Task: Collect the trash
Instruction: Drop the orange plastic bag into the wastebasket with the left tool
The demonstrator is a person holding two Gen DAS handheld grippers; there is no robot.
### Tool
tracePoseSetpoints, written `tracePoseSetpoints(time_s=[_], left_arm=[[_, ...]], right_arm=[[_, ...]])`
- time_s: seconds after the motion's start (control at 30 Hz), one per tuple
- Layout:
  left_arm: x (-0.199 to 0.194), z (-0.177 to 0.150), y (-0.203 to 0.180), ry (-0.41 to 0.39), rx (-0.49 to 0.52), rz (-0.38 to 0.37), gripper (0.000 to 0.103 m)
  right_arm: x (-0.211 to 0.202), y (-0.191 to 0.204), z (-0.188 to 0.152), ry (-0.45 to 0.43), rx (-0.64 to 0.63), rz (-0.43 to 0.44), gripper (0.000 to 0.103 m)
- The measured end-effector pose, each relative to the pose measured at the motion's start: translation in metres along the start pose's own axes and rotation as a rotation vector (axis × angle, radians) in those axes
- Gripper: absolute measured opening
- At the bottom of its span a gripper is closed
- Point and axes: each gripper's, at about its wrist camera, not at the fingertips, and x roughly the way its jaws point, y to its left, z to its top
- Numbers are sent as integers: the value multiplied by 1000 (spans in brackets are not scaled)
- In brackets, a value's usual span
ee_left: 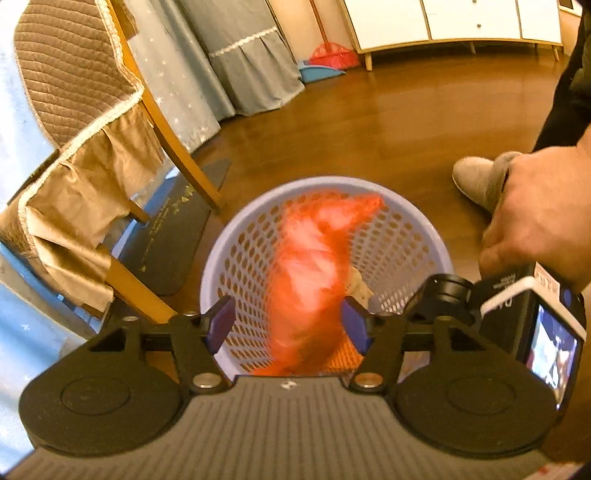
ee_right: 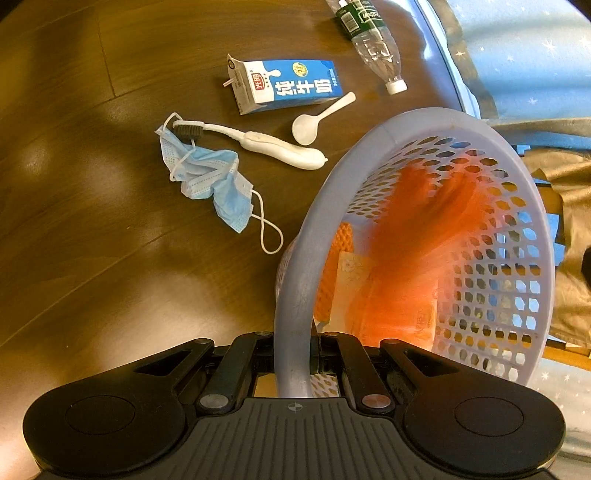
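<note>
A lilac plastic basket [ee_left: 406, 236] stands on the wooden floor. A blurred orange net bag [ee_left: 314, 266] is in its mouth, between the blue pads [ee_left: 221, 317] of my left gripper [ee_left: 286, 314], which is open and not pressing it. My right gripper [ee_right: 293, 350] is shut on the basket's rim [ee_right: 295, 280]; the orange bag [ee_right: 417, 236] and paper scraps lie inside. On the floor beside the basket lie a blue milk carton [ee_right: 291, 86], a white spoon [ee_right: 317, 118], a white toothbrush [ee_right: 266, 144], a blue face mask [ee_right: 214, 184] and a clear plastic bottle [ee_right: 373, 40].
A wooden chair [ee_left: 177, 147] with a brown quilted cover [ee_left: 92, 110] stands left of the basket, over a dark mat [ee_left: 173, 229]. A person's hand [ee_left: 535, 206] and a grey slipper [ee_left: 480, 177] are on the right. A white cabinet [ee_left: 461, 22] and curtains line the back.
</note>
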Motion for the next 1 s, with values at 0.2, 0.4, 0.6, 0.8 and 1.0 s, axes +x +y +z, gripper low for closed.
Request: tracePoseSetpoints(time_s=[0.2, 0.4, 0.6, 0.8, 1.0], left_arm=[[-14, -15, 5, 13, -19, 37, 60], [-24, -46, 17, 67, -53, 90, 60], [-28, -89, 30, 152, -88, 126, 60], [-17, -134, 35, 262, -154, 131, 60], [-5, -161, 27, 326, -245, 95, 60]], right_arm=[[1, 0, 1, 0, 2, 0, 2], [1, -2, 1, 0, 7, -3, 2], [2, -2, 0, 0, 9, -9, 2], [3, -1, 1, 3, 11, -15, 2], [6, -3, -1, 14, 20, -22, 2]])
